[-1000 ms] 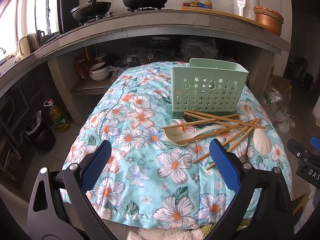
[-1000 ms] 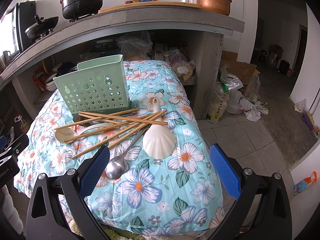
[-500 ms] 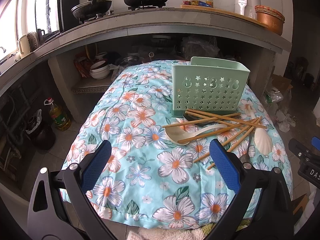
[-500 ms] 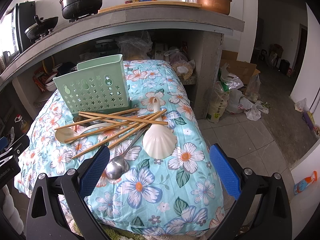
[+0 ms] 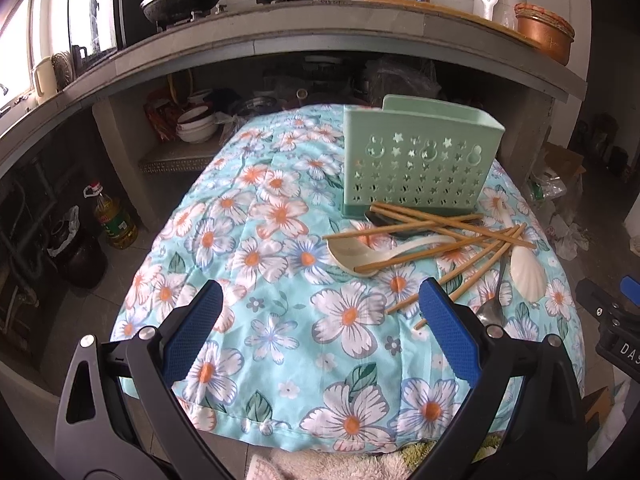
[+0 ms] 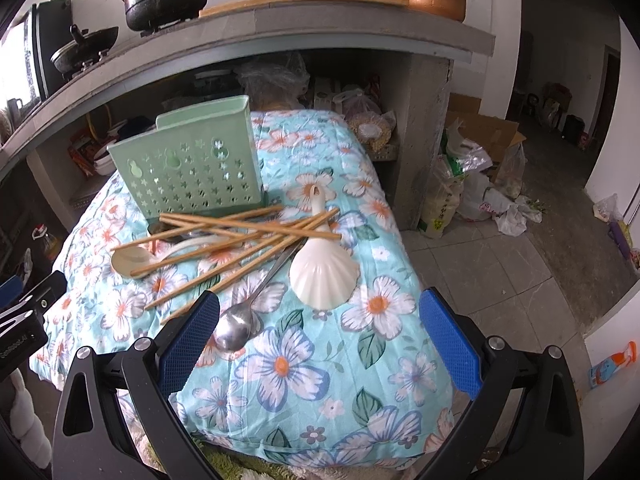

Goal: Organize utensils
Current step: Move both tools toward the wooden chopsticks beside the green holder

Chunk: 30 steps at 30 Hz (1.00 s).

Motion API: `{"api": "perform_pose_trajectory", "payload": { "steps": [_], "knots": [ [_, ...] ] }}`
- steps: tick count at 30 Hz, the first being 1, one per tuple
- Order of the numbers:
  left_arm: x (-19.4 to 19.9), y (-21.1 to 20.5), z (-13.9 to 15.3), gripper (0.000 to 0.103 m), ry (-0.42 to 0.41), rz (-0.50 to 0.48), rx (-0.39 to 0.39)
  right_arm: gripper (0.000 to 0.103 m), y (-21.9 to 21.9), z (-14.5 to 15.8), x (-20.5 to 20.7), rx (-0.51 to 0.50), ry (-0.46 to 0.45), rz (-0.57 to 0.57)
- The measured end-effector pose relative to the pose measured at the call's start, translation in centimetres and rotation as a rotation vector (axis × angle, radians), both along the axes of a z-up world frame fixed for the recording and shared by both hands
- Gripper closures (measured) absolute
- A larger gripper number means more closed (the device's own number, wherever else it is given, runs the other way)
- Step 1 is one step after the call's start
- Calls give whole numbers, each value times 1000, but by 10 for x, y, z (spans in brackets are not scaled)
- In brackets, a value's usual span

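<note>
1. Barely any change from a second ago: both grippers hover where they were, and the utensil pile has not shifted.
2. Left gripper (image 5: pixel 320 308) has its blue fingers (image 5: pixel 194 332) spread wide with nothing between them, over the floral cloth (image 5: pixel 256 240).
3. Ahead of its right finger lies the cream spoon (image 5: pixel 360 252), chopsticks (image 5: pixel 432 232) criss-crossed on top.
4. Beyond that pile stands the green perforated holder (image 5: pixel 416 168), upright, its foot touching the nearest sticks.
5. Right gripper (image 6: pixel 319 320) is also wide open and empty.
6. Just beside its left finger sits the steel spoon (image 6: pixel 236 328); the white shell-shaped scoop (image 6: pixel 324 272) lies between and ahead of the fingers.
</note>
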<state>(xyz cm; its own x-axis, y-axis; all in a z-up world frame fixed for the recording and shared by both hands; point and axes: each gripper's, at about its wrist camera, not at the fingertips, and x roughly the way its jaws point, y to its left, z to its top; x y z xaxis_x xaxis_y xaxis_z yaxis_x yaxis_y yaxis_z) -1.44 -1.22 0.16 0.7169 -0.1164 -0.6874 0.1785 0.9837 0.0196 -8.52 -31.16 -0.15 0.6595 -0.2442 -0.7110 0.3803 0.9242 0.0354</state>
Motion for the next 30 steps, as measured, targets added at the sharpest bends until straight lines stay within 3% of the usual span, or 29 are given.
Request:
{"api": "perform_pose_trajectory", "payload": {
  "steps": [9,17,22,30],
  "knots": [
    [16,-3,-49,8,188,-2,-8,6,2,-45,14,104,149,46],
    [33,-2,-85,8,322,-14,-11,6,-3,-92,30,264,263,57],
    [43,1,-99,8,374,-25,-48,5,-7,-94,26,301,221,54],
    [49,-1,-102,8,353,-57,-39,5,-18,-91,14,375,123,52]
  ]
}}
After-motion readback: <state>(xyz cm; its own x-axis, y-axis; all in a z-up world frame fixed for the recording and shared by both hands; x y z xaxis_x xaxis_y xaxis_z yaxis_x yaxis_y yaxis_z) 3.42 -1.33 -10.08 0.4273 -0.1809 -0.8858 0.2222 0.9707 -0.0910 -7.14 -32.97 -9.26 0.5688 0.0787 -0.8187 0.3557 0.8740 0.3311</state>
